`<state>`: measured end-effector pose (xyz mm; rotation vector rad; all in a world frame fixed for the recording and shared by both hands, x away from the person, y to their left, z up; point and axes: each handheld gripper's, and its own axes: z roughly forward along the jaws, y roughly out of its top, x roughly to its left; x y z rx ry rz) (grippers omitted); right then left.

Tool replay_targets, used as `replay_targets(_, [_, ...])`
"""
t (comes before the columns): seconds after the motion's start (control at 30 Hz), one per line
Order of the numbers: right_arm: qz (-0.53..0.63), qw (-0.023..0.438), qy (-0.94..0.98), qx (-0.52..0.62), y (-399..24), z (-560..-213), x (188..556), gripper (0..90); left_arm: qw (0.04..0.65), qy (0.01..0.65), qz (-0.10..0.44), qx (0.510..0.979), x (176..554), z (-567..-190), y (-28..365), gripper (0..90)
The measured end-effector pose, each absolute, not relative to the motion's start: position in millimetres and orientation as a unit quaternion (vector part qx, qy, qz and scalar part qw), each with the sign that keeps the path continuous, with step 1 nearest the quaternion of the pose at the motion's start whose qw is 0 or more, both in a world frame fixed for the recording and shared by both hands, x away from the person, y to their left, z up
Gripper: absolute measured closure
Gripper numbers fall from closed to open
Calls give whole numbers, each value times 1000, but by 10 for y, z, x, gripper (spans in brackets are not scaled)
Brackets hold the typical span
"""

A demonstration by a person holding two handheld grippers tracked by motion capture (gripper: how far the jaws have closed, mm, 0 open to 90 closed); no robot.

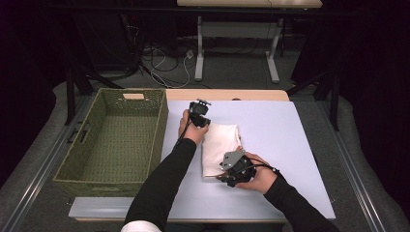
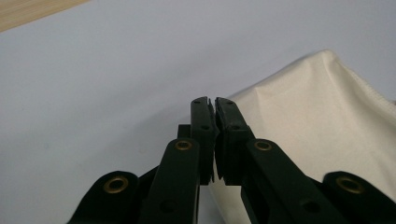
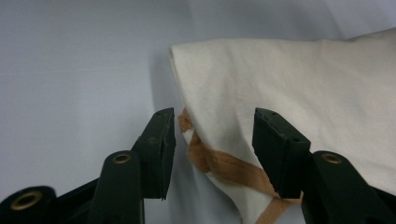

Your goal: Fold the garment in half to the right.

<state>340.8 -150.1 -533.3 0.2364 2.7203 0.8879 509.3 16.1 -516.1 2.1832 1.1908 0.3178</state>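
Two claws at work | folded cream cloth bag [image 1: 220, 147] lies mid tabletop [image 1: 280, 130] | left claw [image 2: 214, 103] pinched shut at its far corner | right claw [image 3: 212, 140] open around near edge — soft, light, floppy — grab corners.

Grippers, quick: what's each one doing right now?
Left tool: shut on the folded cream cloth, at its edge.
Right tool: open, astride the cloth's near corner, not gripping yet.

basket: the green woven rectangular basket [image 1: 111, 140] stands left of the pale grey table mat [image 1: 280, 140], touching its edge.
cloth: the folded cream fabric bag [image 1: 220, 145] lies on the mat, right of the basket.
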Motion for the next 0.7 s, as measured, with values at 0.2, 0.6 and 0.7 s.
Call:
replay_targets(0.2, [299,130,942,79,-1460,-5397,3417,508,318,451,116,826,5047,-5171,153,864])
replay_targets(0.6, [297,129,943,79,-1452,-5458,3503,549,323,444,113,828,4999,-5159,190,864])
replay_targets(0.7, [300,121,942,83,-1458,-5465,3527,578,325,448,112,825,4992,-5156,196,864])
